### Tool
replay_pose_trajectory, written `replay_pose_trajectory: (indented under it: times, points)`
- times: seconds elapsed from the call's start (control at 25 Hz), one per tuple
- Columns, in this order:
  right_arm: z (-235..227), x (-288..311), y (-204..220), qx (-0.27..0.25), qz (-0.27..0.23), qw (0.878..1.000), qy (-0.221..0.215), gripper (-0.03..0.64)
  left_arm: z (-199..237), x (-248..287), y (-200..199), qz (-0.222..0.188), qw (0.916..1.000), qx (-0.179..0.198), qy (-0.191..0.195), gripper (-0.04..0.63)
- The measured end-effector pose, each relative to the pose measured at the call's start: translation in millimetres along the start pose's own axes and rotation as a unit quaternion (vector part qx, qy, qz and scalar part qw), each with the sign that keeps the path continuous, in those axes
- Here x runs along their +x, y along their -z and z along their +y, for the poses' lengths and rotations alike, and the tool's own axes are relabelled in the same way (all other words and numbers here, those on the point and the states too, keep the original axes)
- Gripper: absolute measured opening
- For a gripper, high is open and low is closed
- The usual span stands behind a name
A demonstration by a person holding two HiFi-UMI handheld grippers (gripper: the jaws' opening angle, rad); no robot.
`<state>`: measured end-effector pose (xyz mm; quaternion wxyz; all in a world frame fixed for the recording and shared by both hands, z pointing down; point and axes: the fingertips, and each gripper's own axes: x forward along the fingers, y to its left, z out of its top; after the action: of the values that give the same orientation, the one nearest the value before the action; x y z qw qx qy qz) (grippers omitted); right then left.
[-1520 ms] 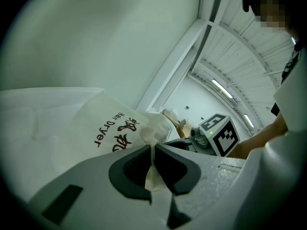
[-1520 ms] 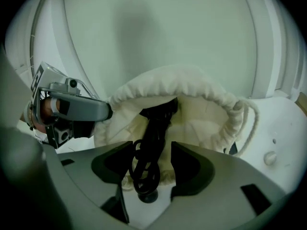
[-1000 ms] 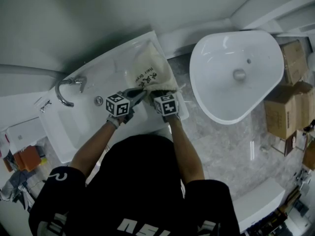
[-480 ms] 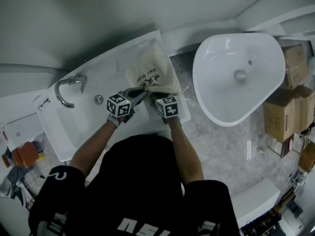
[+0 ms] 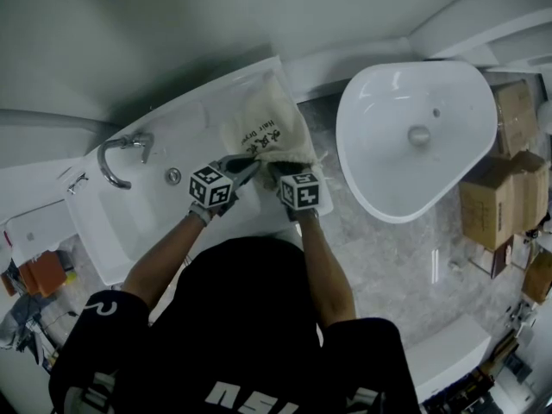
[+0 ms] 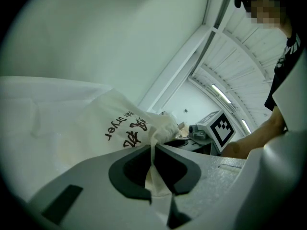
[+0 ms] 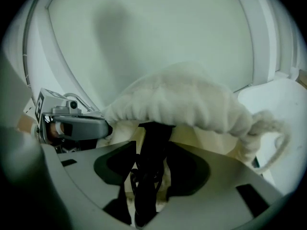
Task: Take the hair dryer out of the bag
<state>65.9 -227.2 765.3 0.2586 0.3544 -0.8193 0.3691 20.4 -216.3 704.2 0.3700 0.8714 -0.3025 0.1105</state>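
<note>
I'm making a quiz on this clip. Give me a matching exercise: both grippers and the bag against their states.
1 left gripper
2 right gripper
3 bag

A lies on the white sink top
B pinches cream fabric
C has the black hair dryer between its jaws

Pairs: 1-B, 2-C, 3-A. The right gripper's jaws have just been closing on it.

The cloth bag [image 5: 269, 129] reads "Hair Dryer" beside Chinese characters.
</note>
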Motion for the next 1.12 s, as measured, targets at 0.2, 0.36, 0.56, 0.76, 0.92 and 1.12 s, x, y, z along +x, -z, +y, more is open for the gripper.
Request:
replay_pose_trajectory:
  times: [0.2, 0.36, 0.56, 0.76, 0.92, 1.12]
  points:
    - [-1.7, -21.2, -2.3, 0.011, -0.014, 1.0, 0.008, 0.193, -9.3, 4.6, -5.9, 0.002, 0.9995, 0.032, -0.005, 0.025]
    - [-3.9, -41.8, 9.8, 0.007, -0.016, 1.0, 0.018, 0.193, -18.2, 9.0, -7.4, 0.001, 0.999, 0.044, -0.006, 0.025]
    - [-7.3, -76.4, 35.1, 0.009, -0.018, 0.999, 0.028, 0.192, -24.0, 12.8, -8.4, 0.008, 0.9978, 0.064, -0.017, 0.025]
    - [-10.2, -108.4, 68.4, -0.006, -0.023, 0.999, 0.036, 0.192, -29.8, 17.9, -4.0, 0.018, 0.9968, 0.075, -0.019, 0.025]
    - [-13.6, -111.6, 92.8, -0.011, -0.02, 0.999, 0.04, 0.195, -33.3, 19.8, 3.9, 0.03, 0.9962, 0.081, -0.014, 0.025]
    - [-18.0, -109.8, 104.8, -0.025, 0.015, 0.997, 0.073, 0.22, -37.9, 20.3, 8.7, 0.041, 0.9955, 0.084, -0.014, 0.025]
